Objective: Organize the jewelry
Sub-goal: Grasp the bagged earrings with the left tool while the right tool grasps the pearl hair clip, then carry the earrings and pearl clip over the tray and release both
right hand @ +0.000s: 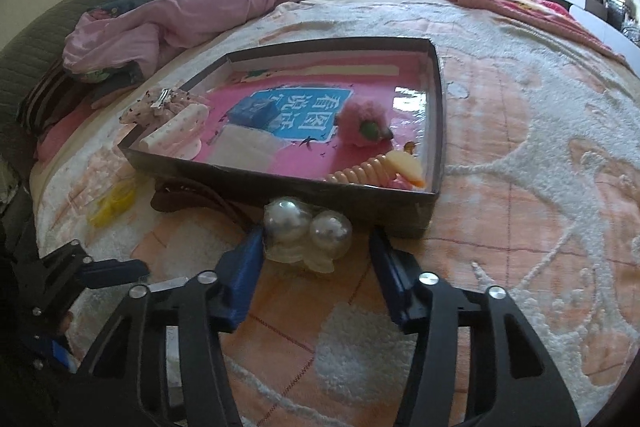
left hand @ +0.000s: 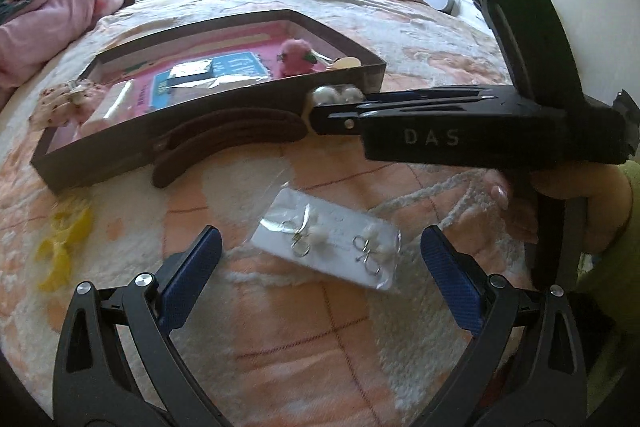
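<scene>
A white earring card [left hand: 328, 247] in a clear bag lies on the peach blanket between the fingers of my left gripper [left hand: 320, 267], which stands wide open and clear of it. A pearl hair clip [right hand: 308, 227] rests against the near wall of a dark shallow box [right hand: 360, 195] with a pink floor. My right gripper [right hand: 316, 233] straddles the clip. Its left pad touches the clip's clear base and its right pad stands off with a gap. In the left wrist view the right gripper [left hand: 340, 105] reaches in from the right to the pearl clip [left hand: 340, 95] at the box [left hand: 120, 155].
A brown banana clip [left hand: 224, 135] and a yellow claw clip [left hand: 64, 243] lie in front of the box. Inside it are a pink pom-pom [right hand: 362, 123], a floral bow [right hand: 160, 103] and a peach spiral tie [right hand: 360, 171]. Pink bedding [right hand: 180, 15] is heaped at the back left.
</scene>
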Demonstrator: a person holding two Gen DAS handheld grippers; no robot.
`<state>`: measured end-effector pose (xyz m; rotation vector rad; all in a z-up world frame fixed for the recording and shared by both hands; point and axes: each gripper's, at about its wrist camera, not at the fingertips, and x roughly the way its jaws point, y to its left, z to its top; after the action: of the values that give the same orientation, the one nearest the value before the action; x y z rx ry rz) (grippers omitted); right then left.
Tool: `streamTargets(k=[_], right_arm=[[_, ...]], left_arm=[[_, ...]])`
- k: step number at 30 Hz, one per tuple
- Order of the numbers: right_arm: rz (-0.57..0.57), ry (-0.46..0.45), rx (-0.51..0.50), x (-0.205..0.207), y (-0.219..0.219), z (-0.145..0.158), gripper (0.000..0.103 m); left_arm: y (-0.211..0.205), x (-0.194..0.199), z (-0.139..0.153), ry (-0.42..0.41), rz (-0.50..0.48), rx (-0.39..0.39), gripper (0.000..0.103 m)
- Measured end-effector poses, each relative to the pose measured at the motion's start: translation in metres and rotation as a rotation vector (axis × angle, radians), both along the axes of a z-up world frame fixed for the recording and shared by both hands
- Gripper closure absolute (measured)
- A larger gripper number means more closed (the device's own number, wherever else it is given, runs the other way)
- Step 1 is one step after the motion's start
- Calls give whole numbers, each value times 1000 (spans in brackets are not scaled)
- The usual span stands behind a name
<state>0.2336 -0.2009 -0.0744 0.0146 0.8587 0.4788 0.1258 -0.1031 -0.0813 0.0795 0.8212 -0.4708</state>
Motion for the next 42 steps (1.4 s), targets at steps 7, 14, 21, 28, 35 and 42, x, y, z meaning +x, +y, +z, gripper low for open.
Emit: streamTargets(k=[7, 14, 21, 28, 35, 42], right_arm=[[-9, -16, 16, -3, -5, 2, 60], [-38, -46, 3, -9, -16, 8, 60], [-59, -79, 11, -16, -26, 21, 60], [-61, -119, 19, -21, -27, 37, 60], [-48, -148, 18, -24, -22, 50, 60], [-36, -162, 18, -22, -14, 57, 60]], left_arm=[[-9, 6, -2, -4, -12, 13, 23], [-4, 9, 0, 3, -6, -3, 37], [4, 8, 9, 5, 12, -28, 38], [18, 9, 24, -29, 55, -43, 38], [41, 16, 38, -54, 122, -60, 38], [64, 23, 50, -79, 186, -80, 38]])
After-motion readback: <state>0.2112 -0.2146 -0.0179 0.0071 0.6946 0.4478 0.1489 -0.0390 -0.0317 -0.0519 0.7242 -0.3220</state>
